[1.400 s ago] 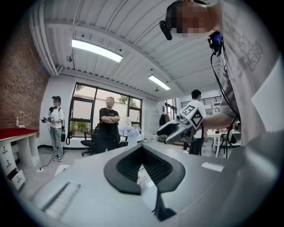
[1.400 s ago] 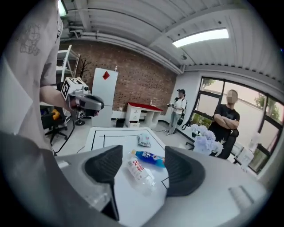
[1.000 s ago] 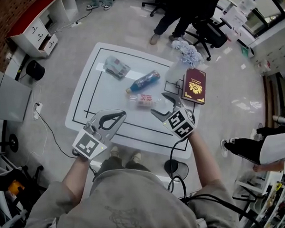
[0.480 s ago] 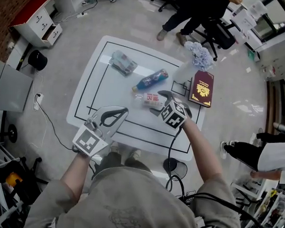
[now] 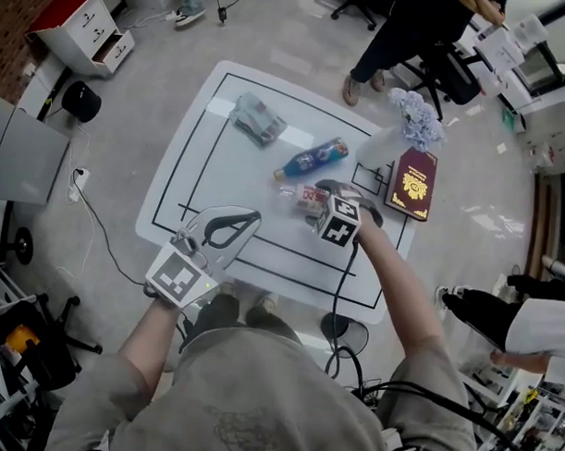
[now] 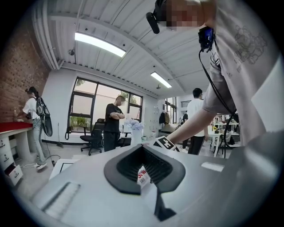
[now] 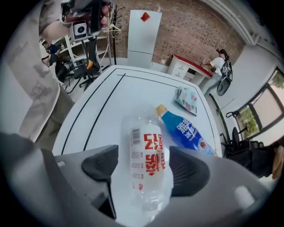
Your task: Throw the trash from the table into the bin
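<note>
Right gripper jaws spread either side of clear bottle on table; left gripper jaws pressed together

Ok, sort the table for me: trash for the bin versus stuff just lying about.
Trash: clear bottle, inside the open right gripper; blue bottle; crumpled wrapper.
Lying about: maroon book; flowers.
</note>
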Tool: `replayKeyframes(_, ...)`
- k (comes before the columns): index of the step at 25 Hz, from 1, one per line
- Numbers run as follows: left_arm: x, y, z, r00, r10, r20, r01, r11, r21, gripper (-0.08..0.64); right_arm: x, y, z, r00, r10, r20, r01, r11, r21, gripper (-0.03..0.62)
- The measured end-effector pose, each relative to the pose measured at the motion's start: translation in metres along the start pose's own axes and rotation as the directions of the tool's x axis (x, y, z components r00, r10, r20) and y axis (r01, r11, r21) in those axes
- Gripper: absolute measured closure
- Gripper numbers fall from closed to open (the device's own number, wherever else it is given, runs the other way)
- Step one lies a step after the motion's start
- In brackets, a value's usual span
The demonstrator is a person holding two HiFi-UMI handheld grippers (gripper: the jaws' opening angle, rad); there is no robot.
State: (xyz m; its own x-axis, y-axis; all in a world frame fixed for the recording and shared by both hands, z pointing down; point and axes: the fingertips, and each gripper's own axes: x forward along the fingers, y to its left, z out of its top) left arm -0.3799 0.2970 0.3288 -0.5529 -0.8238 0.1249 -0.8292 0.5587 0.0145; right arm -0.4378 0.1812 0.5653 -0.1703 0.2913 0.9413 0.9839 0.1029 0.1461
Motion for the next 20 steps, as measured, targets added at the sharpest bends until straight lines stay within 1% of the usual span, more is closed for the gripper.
replayKeyframes(2, -0.002, 0.002, -0.002, 1.000, 0.002, -0.002, -0.002, 1.000, -0.001, 0.560, 0.009, 0.000, 0.000, 1.000, 0.010, -0.022, -0.011, 1.000, -0.018, 0.235)
replayKeyframes(10, -0.008, 0.013, -0.012, 1.000, 0.015, -0.022, -0.015, 1.000, -0.013, 0.560, 0.037, 0.000, 0.001, 0.994, 0.073, -0.078, -0.078, 0.995, -0.065, 0.235)
replayKeyframes(15, -0.010, 0.016, -0.019, 0.999, 0.019, -0.028, -0.020, 1.000, -0.011, 0.560, 0.050, -0.002, -0.003, 0.991, 0.095, -0.098, -0.101, 0.993, -0.062, 0.235)
replayKeyframes(20, -0.011, 0.017, -0.022, 0.999, 0.024, -0.030, -0.024, 0.999, -0.023, 0.560, 0.051, -0.001, -0.004, 0.986, 0.138, -0.097, -0.140, 0.990, -0.018, 0.235)
